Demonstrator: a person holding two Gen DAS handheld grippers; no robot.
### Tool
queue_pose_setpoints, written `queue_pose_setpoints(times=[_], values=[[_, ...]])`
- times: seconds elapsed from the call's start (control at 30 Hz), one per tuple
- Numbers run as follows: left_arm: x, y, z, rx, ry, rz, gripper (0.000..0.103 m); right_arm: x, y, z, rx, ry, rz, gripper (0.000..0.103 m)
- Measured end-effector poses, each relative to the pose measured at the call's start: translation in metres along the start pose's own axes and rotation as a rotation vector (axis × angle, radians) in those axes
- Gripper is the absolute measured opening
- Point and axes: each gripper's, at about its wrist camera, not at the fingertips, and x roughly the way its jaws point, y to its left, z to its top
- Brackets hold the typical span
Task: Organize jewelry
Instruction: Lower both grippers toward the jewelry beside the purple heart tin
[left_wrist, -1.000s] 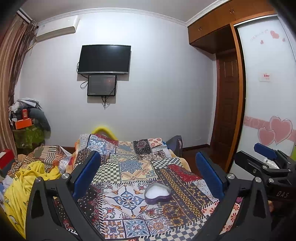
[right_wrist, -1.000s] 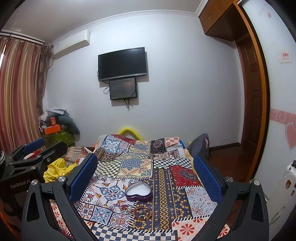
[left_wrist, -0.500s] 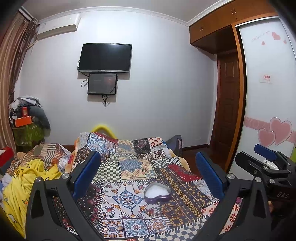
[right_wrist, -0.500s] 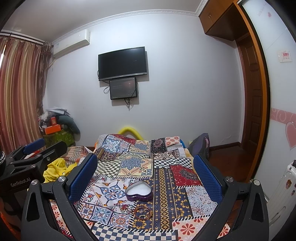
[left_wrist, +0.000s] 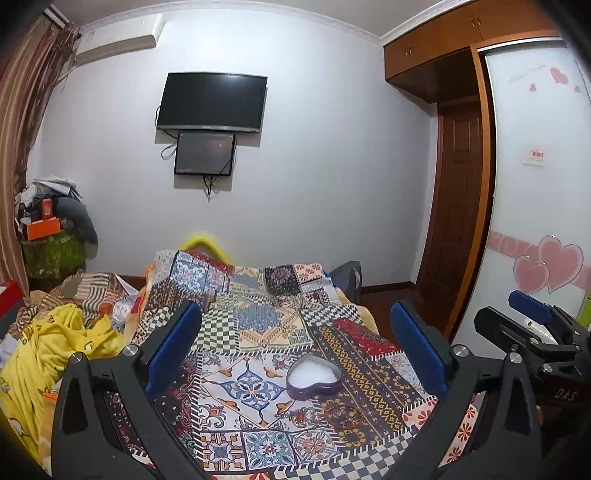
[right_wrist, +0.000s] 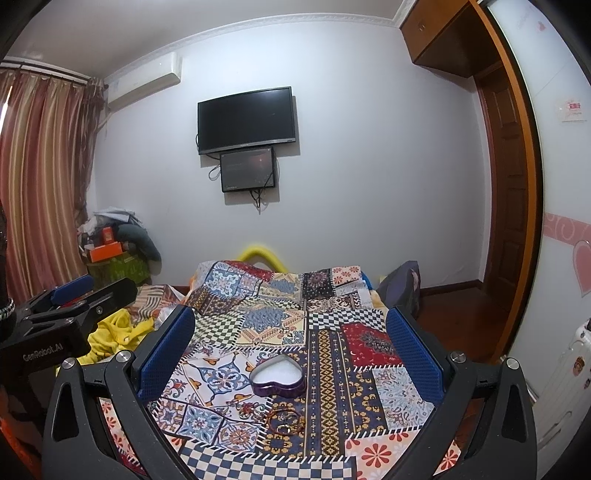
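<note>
A purple heart-shaped box (left_wrist: 313, 377) (right_wrist: 277, 374) with a white lining lies open on the patchwork bedspread (left_wrist: 258, 325) (right_wrist: 332, 332). Just in front of it lies a small heap of jewelry (right_wrist: 285, 421) (left_wrist: 341, 412), bangles and rings. My left gripper (left_wrist: 295, 354) hovers open above the bed, the box between its blue pads and further off. My right gripper (right_wrist: 290, 350) is open too, held above the box and jewelry. Each gripper shows at the edge of the other's view: the right gripper (left_wrist: 532, 325), the left gripper (right_wrist: 74, 299). Nothing is held.
Yellow clothing (left_wrist: 55, 354) and striped fabric are heaped at the bed's left. A cluttered stand with an orange box (right_wrist: 107, 251) sits by the curtain. A dark bag (right_wrist: 402, 284) leans at the bed's far right. A wooden door and wardrobe (left_wrist: 535, 221) stand on the right.
Both views have shifted only slightly; the grippers stay open above the bed and nothing on it has moved.
</note>
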Motion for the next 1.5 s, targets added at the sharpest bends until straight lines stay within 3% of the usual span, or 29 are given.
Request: queue_pose_setpoints(times=[0.2, 0.53, 0.77, 1.07, 1.2, 1.5], values=[[0.029, 0.015, -0.011, -0.036, 0.082, 0.015, 0.097, 0.016, -0.008, -0.009, 0.01, 0.044, -0.013, 0.102], [0.094, 0.038, -0.052, -0.059, 0.295, 0.068, 0.073, 0.065, -0.022, -0.044, -0.005, 0.225, -0.034, 0.072], [0.142, 0.048, -0.094, -0.028, 0.471, 0.103, 0.052, 0.093, -0.035, -0.071, -0.002, 0.362, -0.035, 0.059], [0.171, 0.043, -0.131, 0.017, 0.608, 0.046, 0.047, 0.12, -0.042, -0.107, -0.019, 0.504, -0.007, 0.043], [0.18, 0.036, -0.142, 0.035, 0.65, 0.006, 0.04, 0.126, -0.04, -0.114, -0.018, 0.536, 0.041, 0.036], [0.196, 0.029, -0.156, 0.066, 0.69, -0.048, 0.035, 0.146, -0.029, -0.132, -0.04, 0.593, 0.067, 0.032]])
